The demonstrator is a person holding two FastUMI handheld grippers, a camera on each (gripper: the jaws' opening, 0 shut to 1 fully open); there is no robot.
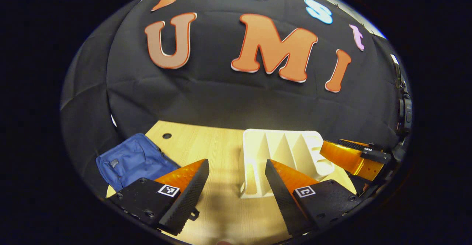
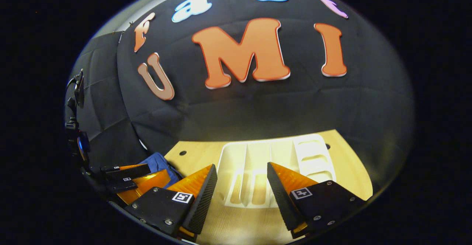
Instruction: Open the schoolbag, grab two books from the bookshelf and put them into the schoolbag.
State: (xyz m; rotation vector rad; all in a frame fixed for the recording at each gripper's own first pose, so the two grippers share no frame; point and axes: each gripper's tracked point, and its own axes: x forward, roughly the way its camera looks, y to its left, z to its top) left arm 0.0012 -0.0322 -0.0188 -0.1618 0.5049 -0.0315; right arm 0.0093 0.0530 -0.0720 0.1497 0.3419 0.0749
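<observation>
The blue schoolbag (image 1: 129,162) lies flat and closed-looking at the table's left end. A white bookshelf (image 1: 284,145) with several upright dividers stands mid-table, and its slots look bare. My left gripper (image 1: 236,161) hovers open over the table just left of the shelf, nothing between its fingers. The right gripper (image 1: 332,145) floats at the shelf's right end. In the right gripper view, my right gripper (image 2: 241,164) is open and points at the bookshelf (image 2: 258,152) from the front. There the left gripper (image 2: 155,175) partly covers the schoolbag (image 2: 158,164).
The light wooden table (image 1: 206,141) has a small round hole (image 1: 166,135) near its back edge. Dark camera gear (image 1: 403,104) hangs on the booth's side wall. Bare tabletop (image 2: 346,164) lies to the right of the shelf.
</observation>
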